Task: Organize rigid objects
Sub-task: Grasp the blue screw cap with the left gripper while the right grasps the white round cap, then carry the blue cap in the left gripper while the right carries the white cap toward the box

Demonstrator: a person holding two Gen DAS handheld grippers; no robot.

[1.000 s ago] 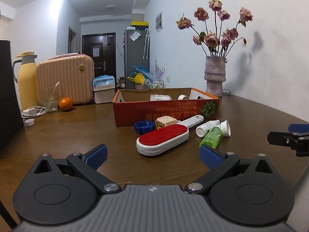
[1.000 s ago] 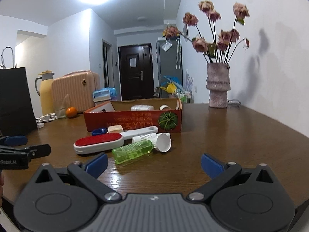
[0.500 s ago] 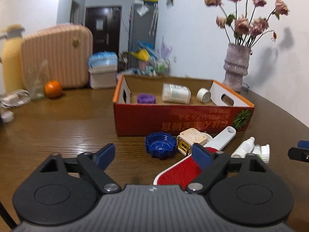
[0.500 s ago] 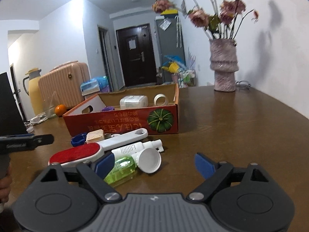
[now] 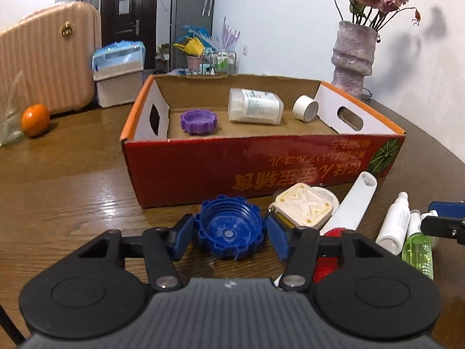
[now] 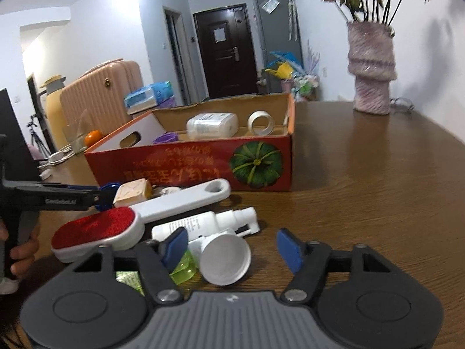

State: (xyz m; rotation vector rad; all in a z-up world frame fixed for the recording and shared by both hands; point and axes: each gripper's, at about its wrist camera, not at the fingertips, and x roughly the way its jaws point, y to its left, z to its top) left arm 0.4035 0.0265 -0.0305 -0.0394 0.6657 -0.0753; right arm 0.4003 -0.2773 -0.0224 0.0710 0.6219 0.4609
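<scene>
A blue ridged cap (image 5: 229, 229) lies open side up on the table, in front of a red cardboard box (image 5: 261, 160). My left gripper (image 5: 229, 232) is closing around it, and both pads touch its rim. My right gripper (image 6: 231, 245) is also closing. The white flared cap (image 6: 225, 258) of a green bottle (image 6: 181, 267) lies between its jaws, with a gap left on the right side. Beside these lie a red lint brush (image 6: 96, 229), a white spray bottle (image 6: 203, 224) and a cream square piece (image 5: 302, 206). The box holds a purple cap (image 5: 197, 120), a white jar (image 5: 254, 106) and a tape roll (image 5: 305, 108).
A vase of dried roses (image 6: 372, 72) stands at the table's far right. At the far left are an orange (image 5: 35, 119), a pink suitcase (image 5: 49, 58) and a tissue box (image 5: 119, 69). A hand (image 6: 20, 247) holds the left gripper's handle.
Both grippers have moved forward and tipped down toward the items in front of the box, their jaws narrowing. The left now brackets the blue cap, the right the green bottle's white cap.
</scene>
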